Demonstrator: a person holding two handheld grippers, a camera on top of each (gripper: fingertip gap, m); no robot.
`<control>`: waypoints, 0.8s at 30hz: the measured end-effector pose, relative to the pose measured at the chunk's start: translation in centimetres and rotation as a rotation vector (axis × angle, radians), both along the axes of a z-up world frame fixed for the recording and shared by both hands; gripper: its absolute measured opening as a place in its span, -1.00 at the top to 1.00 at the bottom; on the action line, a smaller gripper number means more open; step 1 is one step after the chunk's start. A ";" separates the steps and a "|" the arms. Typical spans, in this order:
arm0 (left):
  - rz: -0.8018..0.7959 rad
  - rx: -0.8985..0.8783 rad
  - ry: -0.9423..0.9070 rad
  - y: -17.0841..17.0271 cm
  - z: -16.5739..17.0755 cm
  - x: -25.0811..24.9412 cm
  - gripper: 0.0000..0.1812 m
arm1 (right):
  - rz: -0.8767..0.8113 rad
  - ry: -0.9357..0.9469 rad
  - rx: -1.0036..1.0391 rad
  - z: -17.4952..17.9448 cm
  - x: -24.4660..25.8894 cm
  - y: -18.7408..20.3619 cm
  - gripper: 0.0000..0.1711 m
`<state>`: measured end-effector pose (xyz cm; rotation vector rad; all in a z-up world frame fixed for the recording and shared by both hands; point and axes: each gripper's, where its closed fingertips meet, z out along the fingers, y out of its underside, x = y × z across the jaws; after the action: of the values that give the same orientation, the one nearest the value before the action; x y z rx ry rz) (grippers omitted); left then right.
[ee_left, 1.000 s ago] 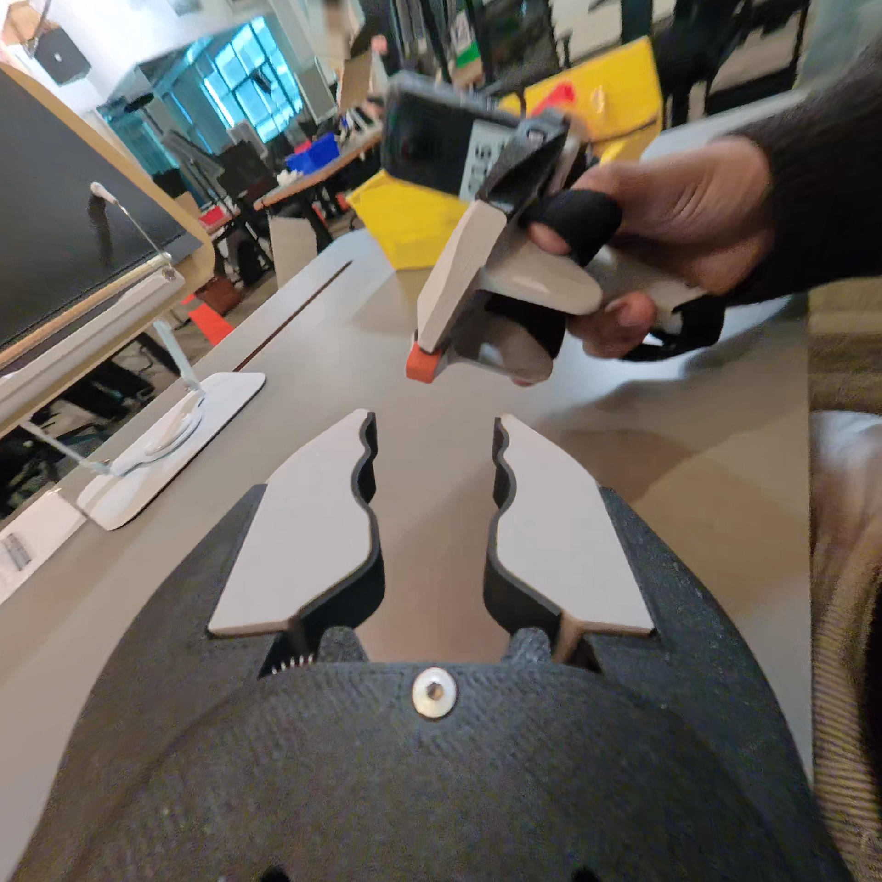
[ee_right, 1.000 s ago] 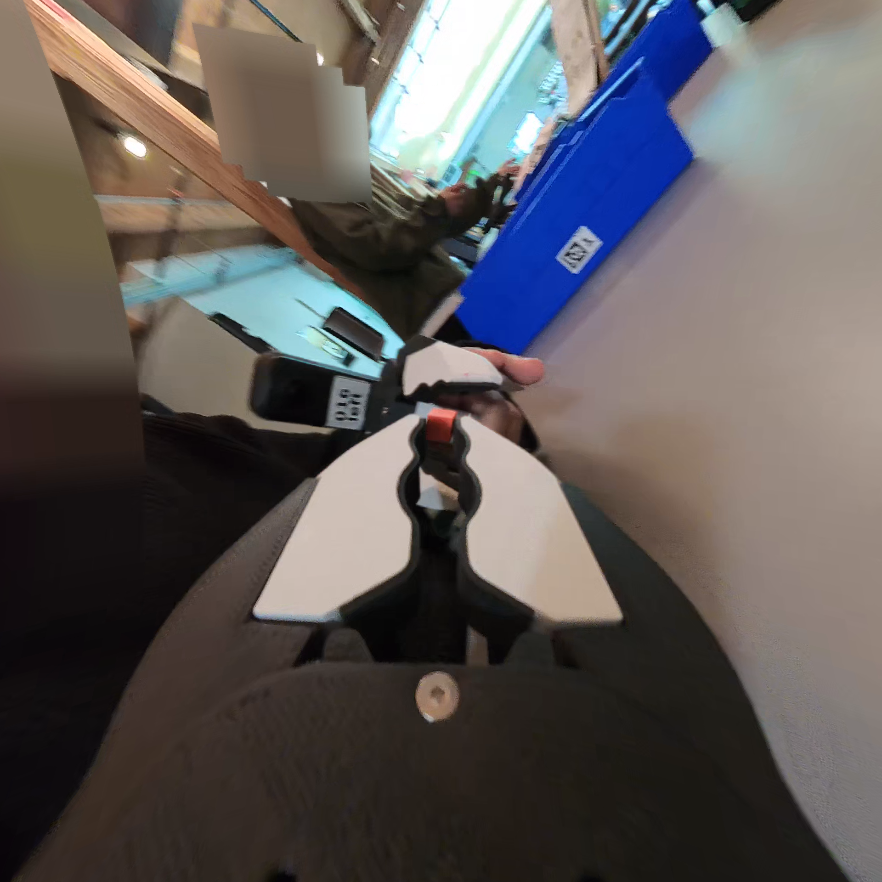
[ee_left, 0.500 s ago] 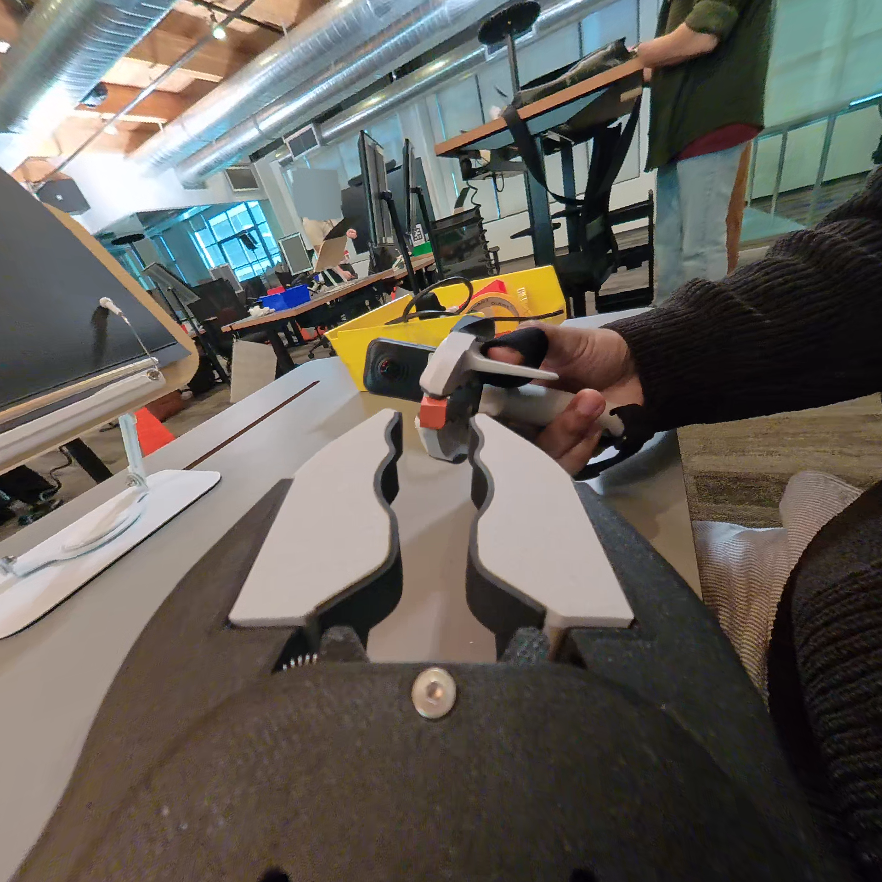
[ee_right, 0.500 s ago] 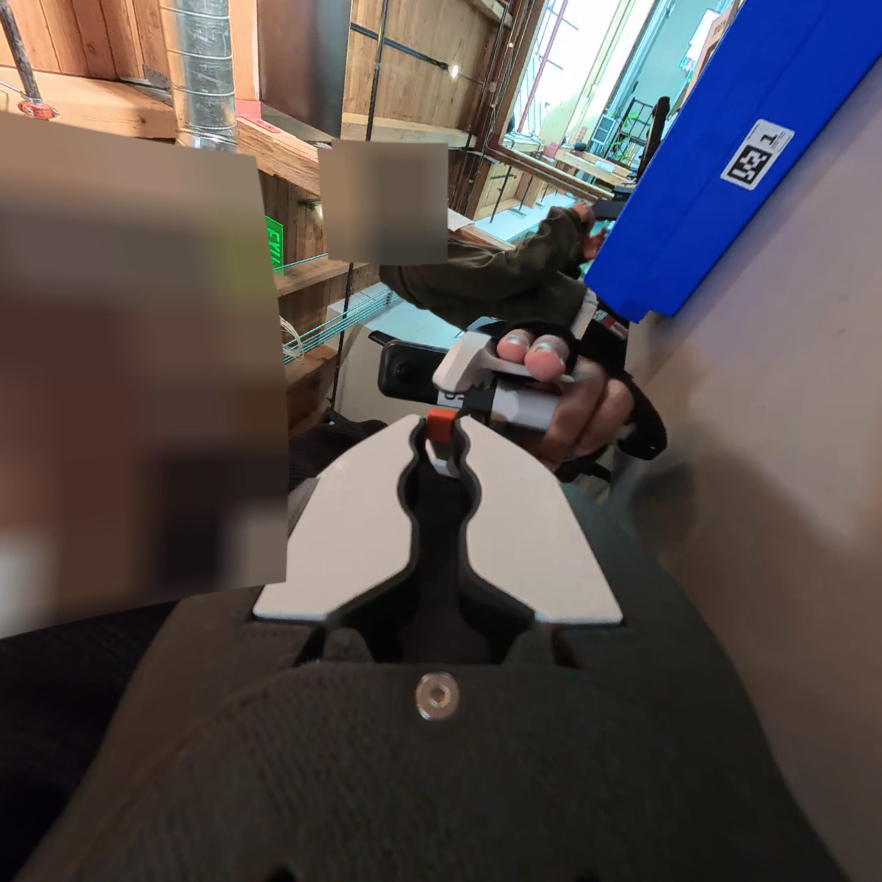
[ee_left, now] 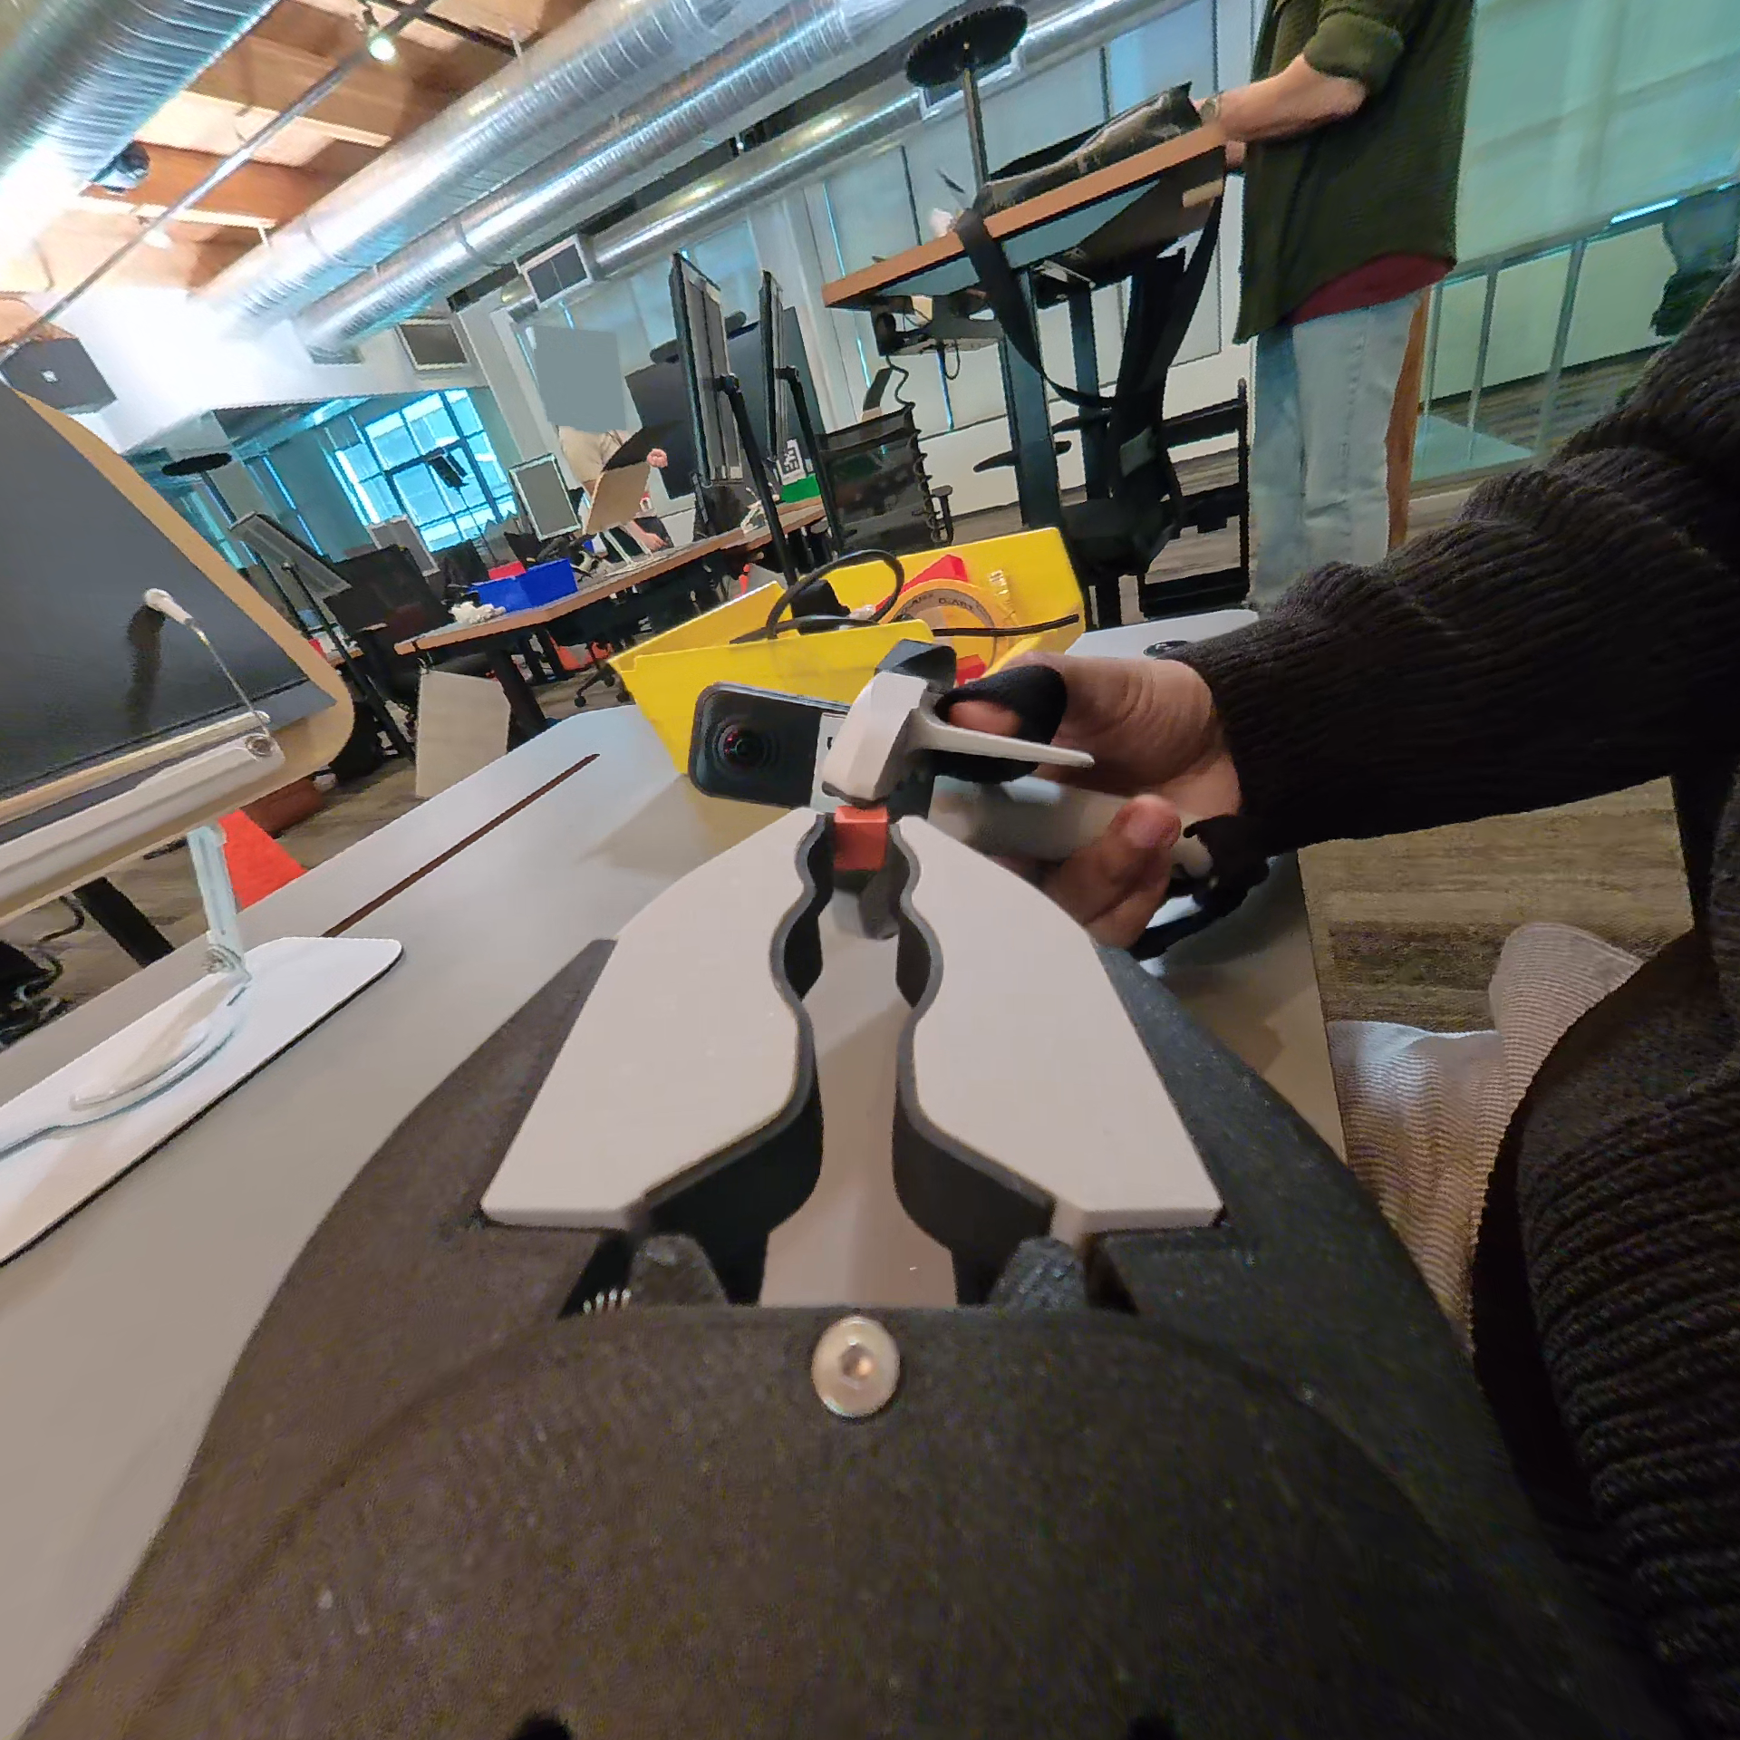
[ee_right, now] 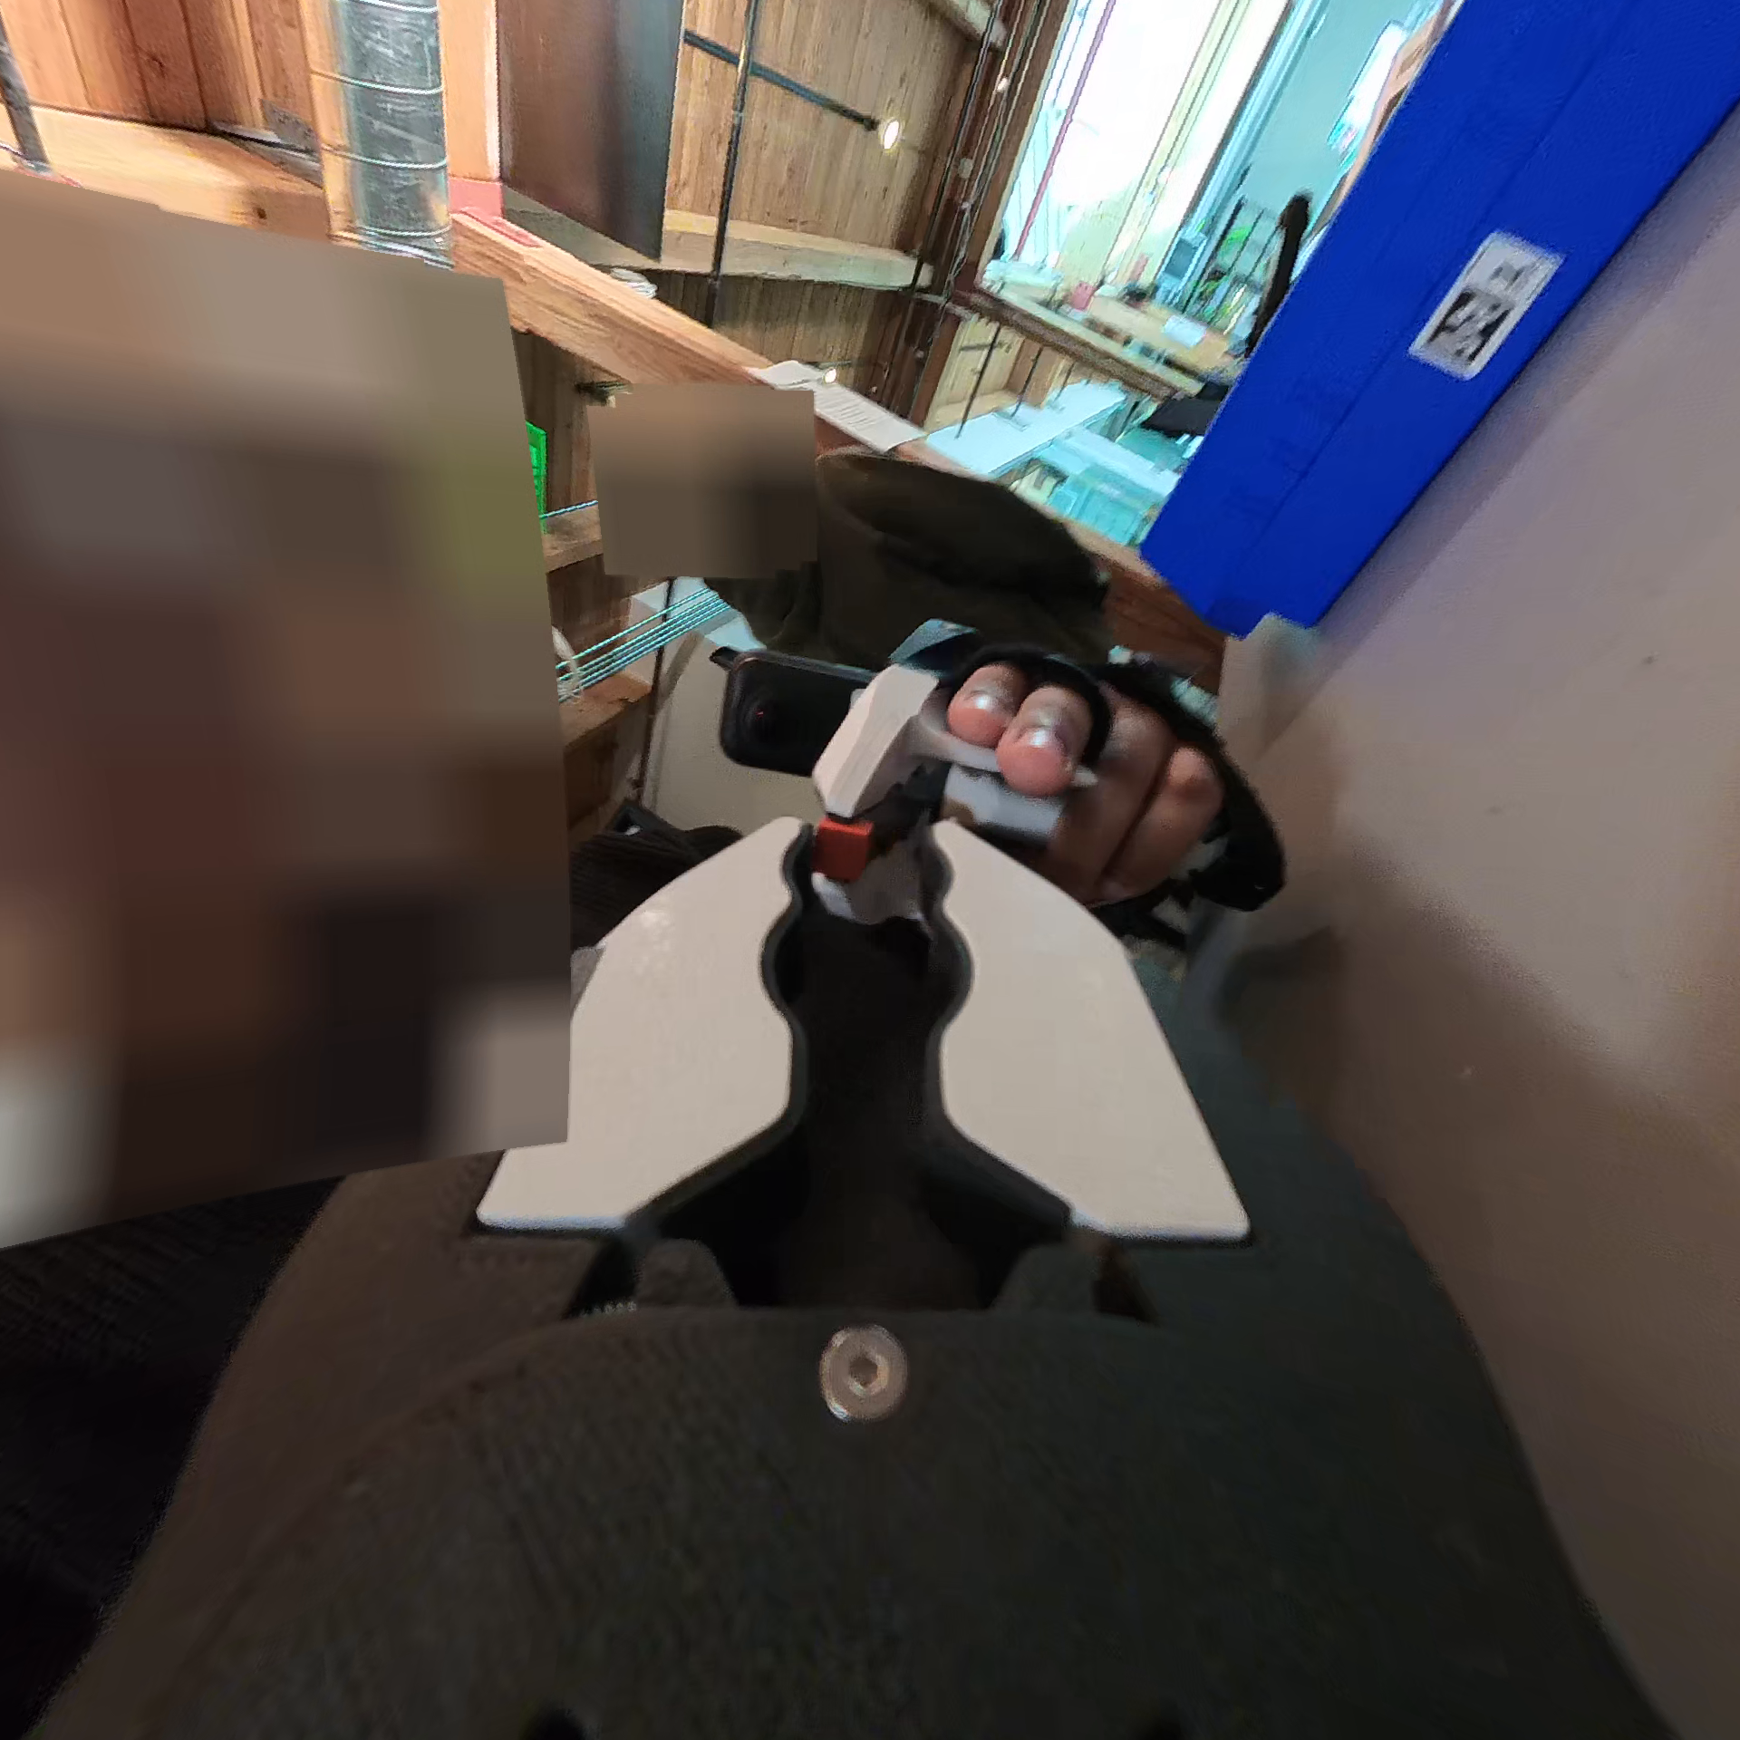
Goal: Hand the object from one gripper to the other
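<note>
A small orange-red cube (ee_left: 857, 843) hangs in the air above the grey table (ee_left: 527, 847). My left gripper (ee_left: 855, 833) is shut on its two sides at the fingertips. My right gripper (ee_right: 864, 833) meets it head-on, turned a quarter turn. Its jaws stand parted wider than the cube (ee_right: 841, 845), which lies close to the left finger and apart from the right one. In the right wrist view the left gripper's fingers (ee_right: 861, 744) clamp the cube from above and below. A hand (ee_left: 1130, 734) in a dark sleeve holds the right gripper.
A yellow bin (ee_left: 753, 668) with cables and a tape roll stands on the table behind the grippers. A white monitor-stand base (ee_left: 188, 1017) lies on the left. A blue bin (ee_right: 1412, 330) is at the far side. A person (ee_left: 1337, 282) stands at a raised desk.
My left gripper has moved up to the cube and closed from wide open onto it. My right gripper, shut on the cube until half a second ago, has parted its jaws.
</note>
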<state>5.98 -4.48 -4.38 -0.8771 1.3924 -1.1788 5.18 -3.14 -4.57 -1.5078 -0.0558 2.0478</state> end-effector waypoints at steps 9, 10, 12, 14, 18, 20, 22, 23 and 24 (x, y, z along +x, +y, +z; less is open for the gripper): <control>-0.084 -0.296 0.096 0.6 -0.3 0.1 0.89 | -0.325 -0.212 0.296 1.0 2.8 1.6 0.62; -0.098 -0.366 0.116 0.7 -0.4 0.2 0.89 | -0.355 -0.260 0.357 1.0 2.8 1.6 0.62; -0.134 -0.523 0.152 1.2 -0.7 0.3 0.89 | -0.409 -0.386 0.503 0.8 2.5 1.5 0.61; -0.178 -0.713 0.163 1.7 -0.6 0.3 0.90 | -0.444 -0.527 0.675 0.7 1.8 1.1 0.62; -0.327 -1.150 0.173 2.7 -0.3 0.1 0.90 | -0.481 -0.749 0.914 0.1 0.8 0.7 0.69; -0.390 -1.318 0.189 3.0 -0.6 0.1 0.90 | -0.475 -0.791 0.925 -0.3 0.6 0.8 0.66; -0.432 -1.396 0.238 2.6 -1.3 0.2 0.89 | -0.474 -0.807 0.923 -0.5 0.7 0.9 0.66; -0.442 -1.410 0.262 2.4 -1.6 0.3 0.89 | -0.476 -0.814 0.928 -0.6 0.7 0.9 0.68; -0.455 -1.417 0.275 2.1 -1.7 0.4 0.89 | -0.477 -0.822 0.935 -0.6 0.8 0.9 0.70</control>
<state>6.34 -2.37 -6.05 -1.7534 0.7936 -2.5473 5.94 -2.22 -5.16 -1.4041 -0.7693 0.7172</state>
